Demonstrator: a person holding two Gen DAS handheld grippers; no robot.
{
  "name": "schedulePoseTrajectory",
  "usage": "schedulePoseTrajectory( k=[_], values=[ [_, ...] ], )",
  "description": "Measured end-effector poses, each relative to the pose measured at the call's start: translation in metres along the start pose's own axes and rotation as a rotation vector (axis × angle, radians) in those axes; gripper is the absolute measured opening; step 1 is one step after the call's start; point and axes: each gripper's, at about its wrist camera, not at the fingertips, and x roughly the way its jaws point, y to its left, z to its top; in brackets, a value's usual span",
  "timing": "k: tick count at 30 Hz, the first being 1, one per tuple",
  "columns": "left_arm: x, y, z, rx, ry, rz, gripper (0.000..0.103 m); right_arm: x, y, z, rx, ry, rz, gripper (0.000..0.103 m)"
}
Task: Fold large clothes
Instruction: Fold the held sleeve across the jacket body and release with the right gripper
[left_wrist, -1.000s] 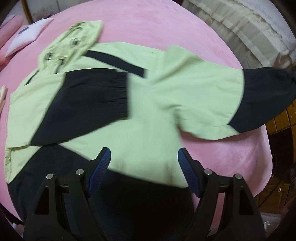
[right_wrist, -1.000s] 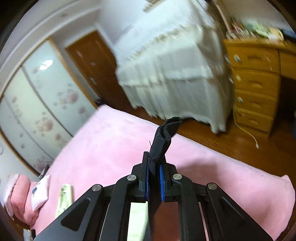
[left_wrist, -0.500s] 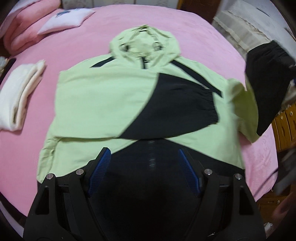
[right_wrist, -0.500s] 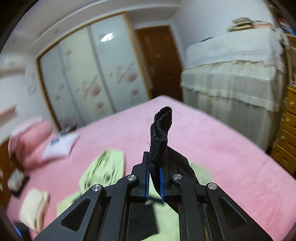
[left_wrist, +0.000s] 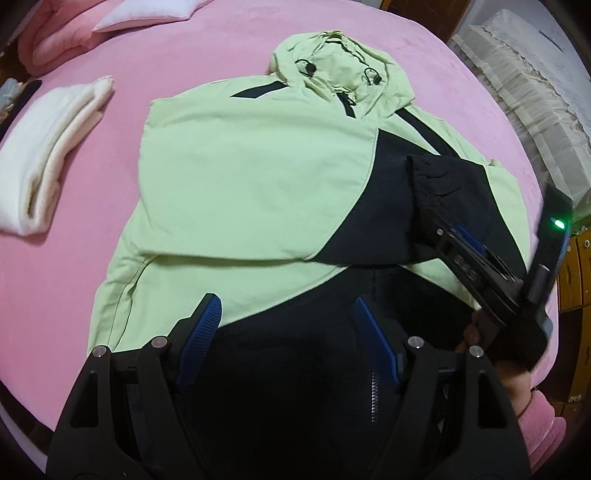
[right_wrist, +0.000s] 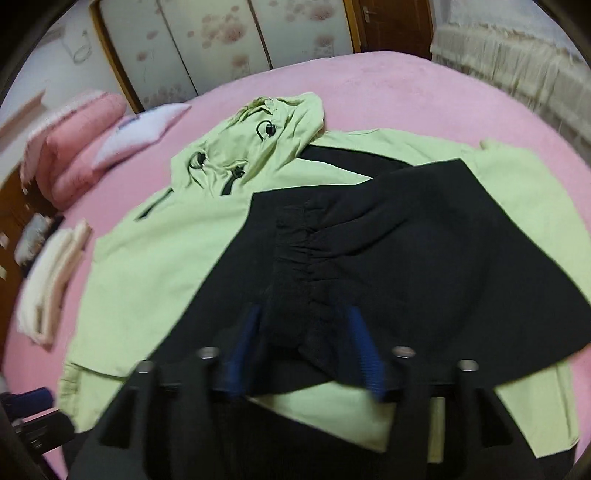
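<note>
A light green and black hooded jacket (left_wrist: 251, 173) lies flat on the pink bed, hood (left_wrist: 343, 66) at the far end; it also shows in the right wrist view (right_wrist: 159, 266). Both sleeves are folded across its chest. My left gripper (left_wrist: 288, 339) is open and empty above the black hem. My right gripper (right_wrist: 303, 343) is open just over the black elastic cuff (right_wrist: 299, 266) of the right sleeve, which lies on the jacket between its fingers. The right gripper also shows in the left wrist view (left_wrist: 461, 240).
A folded white garment (left_wrist: 44, 155) lies on the bed (left_wrist: 184, 55) left of the jacket. Pink bedding and a white pillow (left_wrist: 144, 14) are at the far left. A cloth-covered piece of furniture (left_wrist: 528, 96) and wooden drawers (left_wrist: 576, 273) stand to the right.
My right gripper carried the black cuff across onto the jacket's chest and opened, letting it go. The left gripper's view swung left over the hem.
</note>
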Motion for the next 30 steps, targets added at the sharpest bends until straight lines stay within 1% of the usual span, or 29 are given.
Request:
schedulePoseTrajectory(
  k=[2,4,5,6,7,8,10,13,14,16,17,18,20,21,22,24,25,26,27,28,30],
  values=[
    [0.001,-0.008,0.006,0.017,-0.007,-0.011,0.073,-0.012,-0.005,0.001,0.0,-0.023,-0.003,0.066],
    [0.002,-0.018,0.013,0.027,-0.014,-0.033,0.073,-0.032,-0.01,0.013,-0.013,-0.047,-0.034,0.072],
    [0.004,-0.023,0.017,0.026,-0.014,-0.051,0.073,-0.042,-0.012,0.018,-0.014,-0.061,-0.048,0.079],
    [0.008,-0.03,0.02,0.015,-0.01,-0.088,0.073,-0.054,-0.018,0.018,-0.009,-0.079,-0.06,0.086],
    [0.012,-0.038,0.024,0.007,-0.004,-0.123,0.073,-0.066,-0.026,0.017,-0.001,-0.097,-0.074,0.088],
    [0.016,-0.044,0.027,-0.006,0.0,-0.157,0.073,-0.084,-0.028,0.019,0.006,-0.108,-0.087,0.088],
    [0.027,-0.062,0.033,-0.039,0.003,-0.234,0.072,-0.105,-0.042,0.013,0.016,-0.121,-0.126,0.088],
    [0.048,-0.088,0.042,-0.085,0.024,-0.291,0.072,-0.13,-0.069,-0.004,0.036,-0.112,-0.193,0.088],
    [0.055,-0.097,0.044,-0.096,0.03,-0.3,0.072,-0.134,-0.081,-0.01,0.047,-0.107,-0.219,0.088],
    [0.069,-0.114,0.048,-0.114,0.032,-0.288,0.072,-0.142,-0.098,-0.018,0.076,-0.082,-0.246,0.088],
    [0.075,-0.12,0.048,-0.121,0.032,-0.273,0.072,-0.153,-0.104,-0.023,0.091,-0.071,-0.253,0.088],
    [0.085,-0.128,0.05,-0.126,0.037,-0.246,0.069,-0.156,-0.115,-0.028,0.11,-0.052,-0.26,0.088],
    [0.099,-0.139,0.052,-0.129,0.06,-0.185,0.058,-0.161,-0.135,-0.035,0.142,-0.023,-0.263,0.088],
    [0.107,-0.143,0.053,-0.135,0.075,-0.164,0.051,-0.162,-0.142,-0.037,0.153,-0.013,-0.259,0.088],
    [0.117,-0.148,0.054,-0.149,0.097,-0.148,0.046,-0.162,-0.149,-0.039,0.159,-0.003,-0.254,0.088],
    [0.128,-0.154,0.056,-0.16,0.112,-0.12,0.046,-0.156,-0.165,-0.04,0.155,0.021,-0.244,0.088],
    [0.132,-0.161,0.057,-0.153,0.103,-0.104,0.044,-0.154,-0.173,-0.041,0.147,0.034,-0.238,0.088],
    [0.133,-0.168,0.058,-0.137,0.096,-0.097,0.036,-0.152,-0.179,-0.041,0.139,0.043,-0.235,0.088],
    [0.135,-0.175,0.058,-0.117,0.097,-0.083,0.034,-0.149,-0.184,-0.041,0.132,0.051,-0.233,0.088],
    [0.138,-0.187,0.059,-0.079,0.102,-0.041,0.028,-0.146,-0.191,-0.042,0.127,0.062,-0.227,0.088],
    [0.141,-0.203,0.06,-0.02,0.096,0.009,0.023,-0.139,-0.201,-0.041,0.127,0.079,-0.206,0.088]
  ],
)
